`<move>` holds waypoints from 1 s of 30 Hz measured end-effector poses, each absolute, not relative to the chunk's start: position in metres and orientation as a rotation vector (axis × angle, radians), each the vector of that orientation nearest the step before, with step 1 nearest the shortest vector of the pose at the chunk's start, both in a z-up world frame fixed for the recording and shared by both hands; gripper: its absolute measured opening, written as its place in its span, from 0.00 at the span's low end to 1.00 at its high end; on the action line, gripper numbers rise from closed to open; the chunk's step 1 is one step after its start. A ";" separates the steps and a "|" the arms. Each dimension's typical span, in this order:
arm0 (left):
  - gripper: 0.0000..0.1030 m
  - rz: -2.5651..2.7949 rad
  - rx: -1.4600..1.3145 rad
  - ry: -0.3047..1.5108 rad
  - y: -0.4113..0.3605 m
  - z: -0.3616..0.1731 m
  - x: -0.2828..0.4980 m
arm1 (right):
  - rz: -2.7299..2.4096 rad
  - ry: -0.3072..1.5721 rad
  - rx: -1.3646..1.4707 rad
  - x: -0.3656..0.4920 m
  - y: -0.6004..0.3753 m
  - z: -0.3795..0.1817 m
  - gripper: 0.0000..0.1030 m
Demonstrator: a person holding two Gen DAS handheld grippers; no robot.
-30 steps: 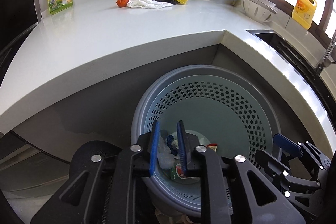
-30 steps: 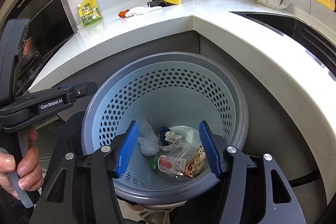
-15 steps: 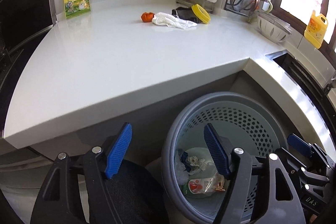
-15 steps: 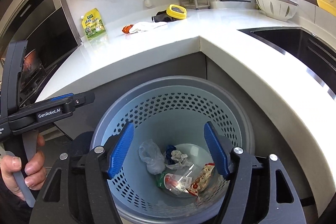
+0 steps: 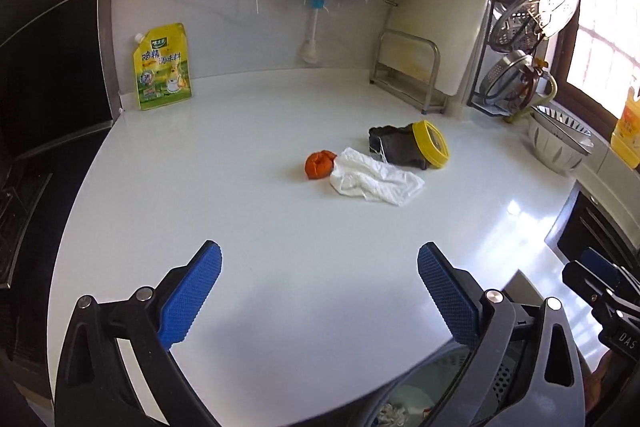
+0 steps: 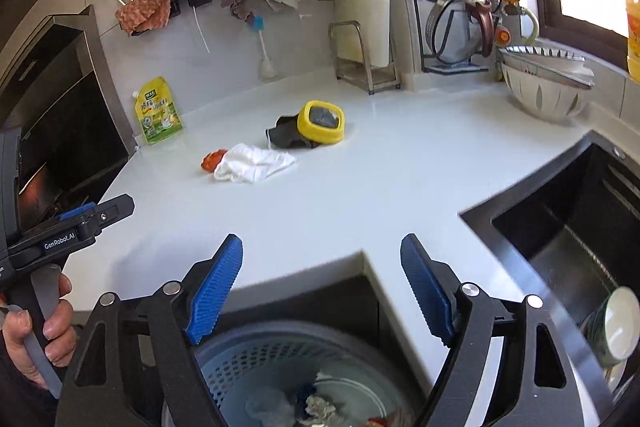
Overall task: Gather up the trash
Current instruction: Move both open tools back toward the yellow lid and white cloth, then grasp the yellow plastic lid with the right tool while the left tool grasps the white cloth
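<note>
The left gripper [image 5: 319, 291] is hovering over the glossy white countertop [image 5: 240, 227], its ribbed blue rubber pads [image 5: 192, 297] spread wide apart and holding nothing. The right gripper [image 6: 321, 291] is likewise gaping open above the perforated grey-blue plastic bin [image 6: 256, 359], where crumpled scraps are lying. On the counter, a crumpled orange wrapper [image 5: 319, 164] is touching a rumpled white cloth [image 5: 374, 183], with a dark grey rag [image 5: 396, 145] and a yellow rounded-square plastic lid [image 5: 431, 143] just behind.

On the counter [image 5: 240, 211] an orange wad [image 5: 319, 164] touches a cloth's [image 5: 374, 183] left end, a lidded pouch [image 5: 412, 147] just behind.
</note>
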State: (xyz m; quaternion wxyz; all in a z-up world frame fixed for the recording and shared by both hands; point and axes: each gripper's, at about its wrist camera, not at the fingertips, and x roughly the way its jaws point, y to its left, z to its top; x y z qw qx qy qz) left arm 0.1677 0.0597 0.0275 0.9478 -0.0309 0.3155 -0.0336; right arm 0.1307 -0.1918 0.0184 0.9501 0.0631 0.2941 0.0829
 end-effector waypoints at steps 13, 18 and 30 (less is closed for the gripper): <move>0.94 -0.013 -0.047 0.645 0.056 0.026 0.280 | 0.204 0.693 0.042 0.277 -0.178 0.014 0.78; 0.94 0.001 -0.037 0.658 0.056 0.017 0.304 | 0.237 0.720 0.069 0.315 -0.171 0.006 0.78; 0.94 -0.001 -0.026 0.711 0.057 0.003 0.318 | 0.263 0.817 0.143 0.383 -0.162 -0.016 0.78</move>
